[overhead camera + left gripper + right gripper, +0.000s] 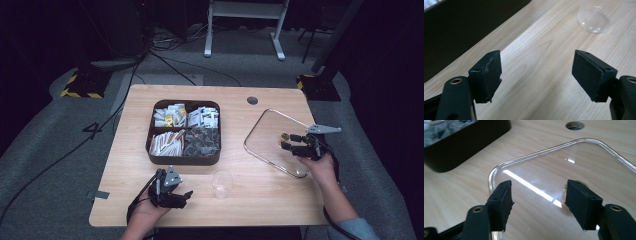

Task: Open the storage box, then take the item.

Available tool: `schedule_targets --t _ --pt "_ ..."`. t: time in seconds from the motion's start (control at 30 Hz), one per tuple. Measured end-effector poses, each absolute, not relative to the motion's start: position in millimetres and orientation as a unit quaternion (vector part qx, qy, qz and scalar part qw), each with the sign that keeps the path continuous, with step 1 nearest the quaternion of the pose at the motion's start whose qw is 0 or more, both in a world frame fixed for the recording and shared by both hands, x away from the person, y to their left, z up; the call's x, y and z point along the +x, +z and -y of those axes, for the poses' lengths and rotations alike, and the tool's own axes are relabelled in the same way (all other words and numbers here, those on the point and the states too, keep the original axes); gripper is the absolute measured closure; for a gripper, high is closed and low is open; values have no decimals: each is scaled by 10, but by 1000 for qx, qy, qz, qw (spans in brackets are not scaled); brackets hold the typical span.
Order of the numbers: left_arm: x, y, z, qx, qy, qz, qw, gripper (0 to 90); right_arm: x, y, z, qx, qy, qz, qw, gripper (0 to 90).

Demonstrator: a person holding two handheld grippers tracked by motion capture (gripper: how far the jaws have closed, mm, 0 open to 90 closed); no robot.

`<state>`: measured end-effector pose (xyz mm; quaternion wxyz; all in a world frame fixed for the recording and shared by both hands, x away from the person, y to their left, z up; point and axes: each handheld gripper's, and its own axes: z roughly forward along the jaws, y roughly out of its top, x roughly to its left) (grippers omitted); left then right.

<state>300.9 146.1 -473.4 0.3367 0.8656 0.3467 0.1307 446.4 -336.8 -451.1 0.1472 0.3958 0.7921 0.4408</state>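
surface (270, 195): light wood, carries everything
box (184, 157): dark, four compartments of packets, the landmark here
tray (260, 142): clear, right of the box, lying flat
cup (222, 184): clear, just in front of the box
right gripper (286, 140): over the tray, fingers spread, pinching nothing
left gripper (187, 195): front-left of the box, fingers wide apart, nothing between

Left gripper (186, 193) low at near edge, jaws wide apart, nothing between, left hand (150, 210) behind it, right gripper (285, 140) raised, jaws parted, empty, right hand (320, 167) gripping body.
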Motion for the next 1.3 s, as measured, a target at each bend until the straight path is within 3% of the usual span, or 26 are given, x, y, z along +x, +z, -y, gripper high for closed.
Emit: schedule_targets --t 0.23,0.53,0.83,1.3 --pt "2997 -4638 -1385 861 120 -341 359 215 4171 -4556 3214 356 442 -811 139 494" --pt "3073 -4618 -1362 856 89 -344 375 221 3957 -4675 2955 329 433 -832 109 477" --pt "3079 -4611 -1357 858 99 -335 377 230 3825 -4752 2623 285 429 -853 87 460" --pt "3126 -4492 -1511 828 121 -359 413 284 3824 -4806 2483 276 429 -856 81 451"
